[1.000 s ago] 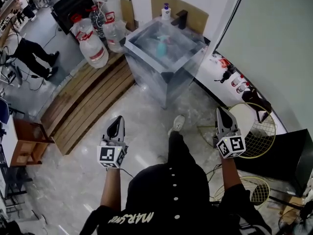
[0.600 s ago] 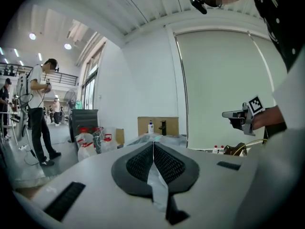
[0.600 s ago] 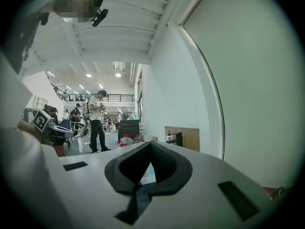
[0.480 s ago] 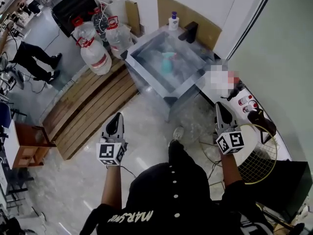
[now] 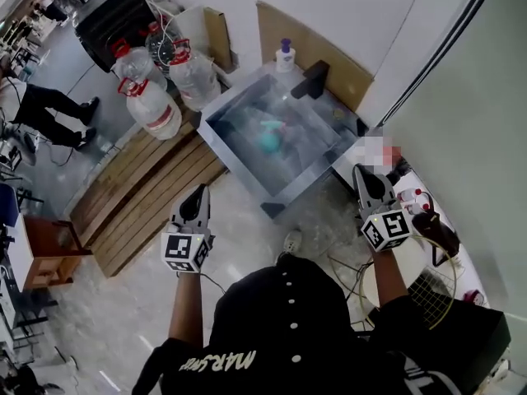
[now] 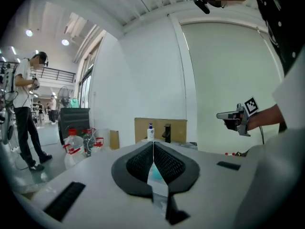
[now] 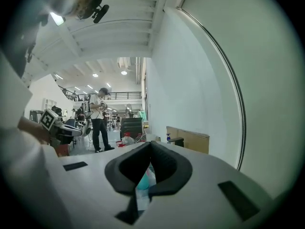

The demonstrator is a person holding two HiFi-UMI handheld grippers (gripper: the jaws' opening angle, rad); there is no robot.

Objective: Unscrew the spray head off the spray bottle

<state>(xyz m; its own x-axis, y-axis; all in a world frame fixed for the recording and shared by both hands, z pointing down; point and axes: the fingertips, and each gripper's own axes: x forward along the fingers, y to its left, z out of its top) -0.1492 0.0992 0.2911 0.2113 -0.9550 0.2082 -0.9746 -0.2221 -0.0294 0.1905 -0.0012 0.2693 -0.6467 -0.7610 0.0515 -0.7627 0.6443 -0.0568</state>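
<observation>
Though upside down, white shirt lettering (image 5: 216, 362)

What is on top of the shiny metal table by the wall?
A teal spray bottle sits near the middle of the table. A white pump bottle and a black block stand at its far edge. Glare hides the spray bottle's details.

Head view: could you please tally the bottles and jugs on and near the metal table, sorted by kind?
Teal spray bottle: 1
White pump bottle: 1
Large clear water jugs: 3
Total: 5
A darker container behind the jugs is too unclear to count.
</observation>
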